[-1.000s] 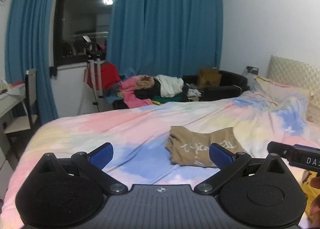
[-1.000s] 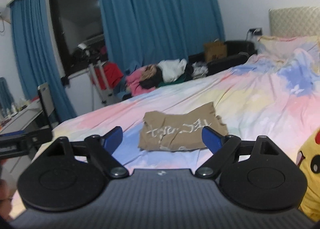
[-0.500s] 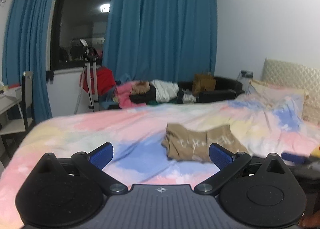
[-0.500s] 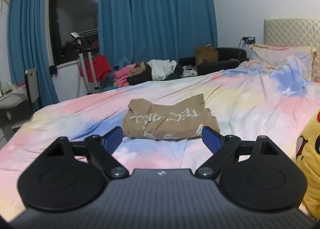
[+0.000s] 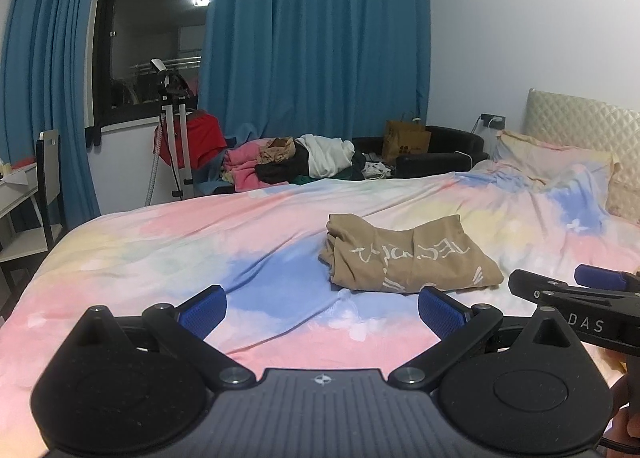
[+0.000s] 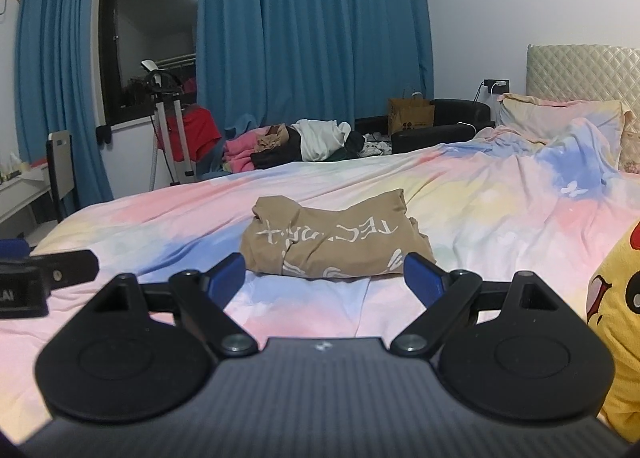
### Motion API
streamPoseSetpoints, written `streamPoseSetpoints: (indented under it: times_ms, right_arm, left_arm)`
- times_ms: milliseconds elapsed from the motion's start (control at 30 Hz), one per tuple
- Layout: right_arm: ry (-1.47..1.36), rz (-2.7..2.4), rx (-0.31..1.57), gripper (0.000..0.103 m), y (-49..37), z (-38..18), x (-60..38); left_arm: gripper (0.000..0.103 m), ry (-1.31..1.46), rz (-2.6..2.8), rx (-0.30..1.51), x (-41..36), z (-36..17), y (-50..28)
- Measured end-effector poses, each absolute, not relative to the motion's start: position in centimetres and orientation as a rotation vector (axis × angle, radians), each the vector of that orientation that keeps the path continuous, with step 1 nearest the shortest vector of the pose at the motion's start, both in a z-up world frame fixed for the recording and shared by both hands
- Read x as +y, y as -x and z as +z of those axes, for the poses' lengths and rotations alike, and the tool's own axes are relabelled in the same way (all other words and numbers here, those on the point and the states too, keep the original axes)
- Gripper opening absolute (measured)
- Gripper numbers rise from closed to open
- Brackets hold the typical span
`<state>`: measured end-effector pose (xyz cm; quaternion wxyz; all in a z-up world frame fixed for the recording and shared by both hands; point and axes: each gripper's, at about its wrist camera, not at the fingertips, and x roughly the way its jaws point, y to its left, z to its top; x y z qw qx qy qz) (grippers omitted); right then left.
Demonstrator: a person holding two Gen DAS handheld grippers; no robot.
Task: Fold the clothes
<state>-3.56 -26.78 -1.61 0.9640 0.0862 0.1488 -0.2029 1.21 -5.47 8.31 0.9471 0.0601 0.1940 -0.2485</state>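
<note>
Nearest you, your left gripper [image 5: 322,308] is spread wide with nothing between its blue pads [image 5: 438,310], and your right gripper [image 6: 325,278] is just as wide and just as empty, both hanging above the pastel bedspread [image 5: 168,242] and touching no cloth. Over the last second you have swung both cameras level and brought them down toward the mattress, so the tan shirt [image 6: 334,244] now sits larger and more square in front of your right gripper than it did, while it lies ahead and to the right of your left one; the shirt itself has not shifted. It rests near the middle of the bed as a compact, already doubled-over bundle, so I judge that you are either squaring up for one more fold or done with this piece. Its white print reads upside down from your side, roughly "TEC" plus strokes I cannot make out. The other gripper's body shows "DAS" in the left view. A yellow plush toy [image 6: 616,322] lies at your right. Farther off, a heap of unfolded clothes [image 5: 304,162] waits beyond the bed's far edge, beside a brown paper bag [image 5: 406,140] whose printing is too small to read.
</note>
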Motion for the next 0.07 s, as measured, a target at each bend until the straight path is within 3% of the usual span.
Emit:
streamPoseSetpoints:
  times_ms: [67]
  right_arm:
    - [-0.173, -0.411, 0.301, 0.088, 3.55, -1.66, -26.70]
  left_arm:
    - [0.103, -0.121, -0.506, 0.400, -5.46, 8.26, -1.34]
